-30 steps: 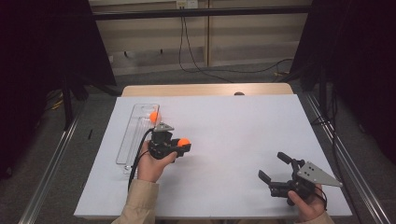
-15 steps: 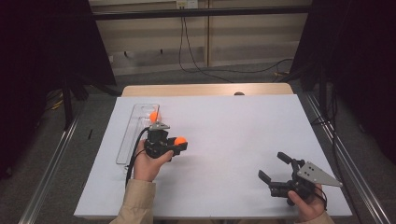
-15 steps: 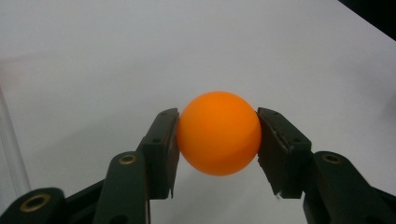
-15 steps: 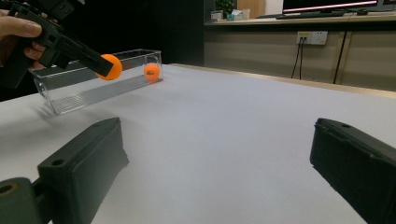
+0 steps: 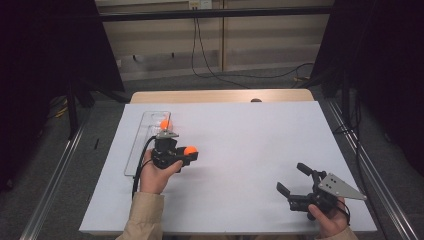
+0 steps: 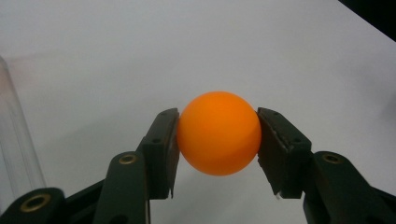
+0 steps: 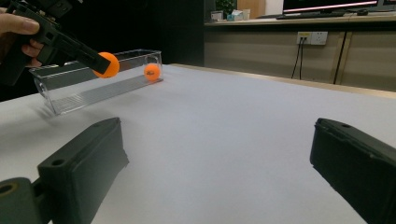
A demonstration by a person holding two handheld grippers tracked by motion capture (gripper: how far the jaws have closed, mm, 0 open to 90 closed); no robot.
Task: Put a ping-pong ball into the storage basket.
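Orange ball (image 6: pixel 218 133), round and glossy, sits mid-frame in the left gripper view, raised above the white table (image 6: pixel 140 51).

- The tray (image 6: pixel 11 135) is cut off by the left edge of the left gripper view.
- The print on the tray's ball (image 7: pixel 152 71) is too small to read.
- The left gripper (image 7: pixel 100 63) hides part of the held ball (image 7: pixel 108 64).

An orange ball (image 6: pixel 218 133) is clamped between the black jaws of the left gripper (image 5: pixel 189 152). A second orange ball (image 5: pixel 165 124) is seen in the clear tray (image 5: pixel 137 145), on the white table (image 5: pixel 250 140).
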